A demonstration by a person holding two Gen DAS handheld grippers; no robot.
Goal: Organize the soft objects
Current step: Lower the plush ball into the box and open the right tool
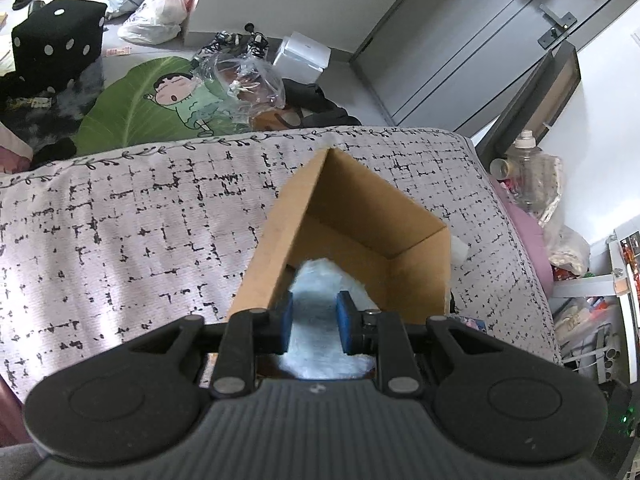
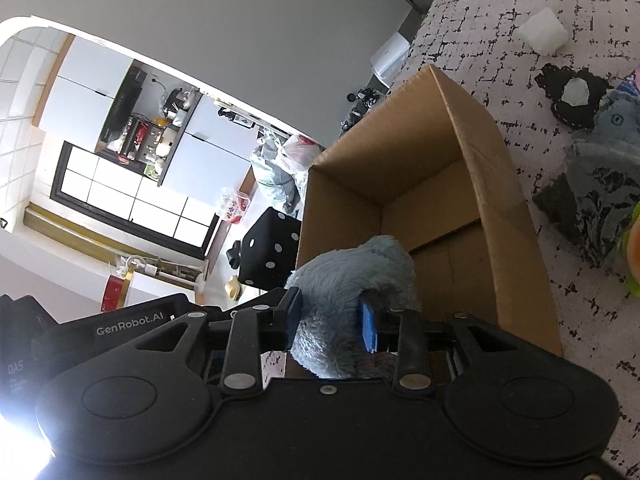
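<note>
My left gripper point(image 1: 314, 322) pinches a pale blue plush point(image 1: 320, 344) over the open box point(image 1: 360, 216). My right gripper point(image 2: 330, 320) has the same plush point(image 2: 344, 280) between its pads, at the box point(image 2: 460, 168) rim. The box sits on a checked cover point(image 1: 120, 216); another grey plush point(image 2: 600, 184) lies beside it.

We are looking through the left wrist camera steeply down along its fingers, sitting close over the open cardboard box point(image 1: 348, 216) on the checked bedspread point(image 1: 120, 216), with the room's floor and grey doors filling the top. We are looking through the right wrist camera at a shallower, rolled angle, so the window and shelves are tilting sideways at left. It is hovering just at the box's near edge. Both views are sharing the box, the bedspread and the black dice cushion point(image 1: 60, 40).
</note>
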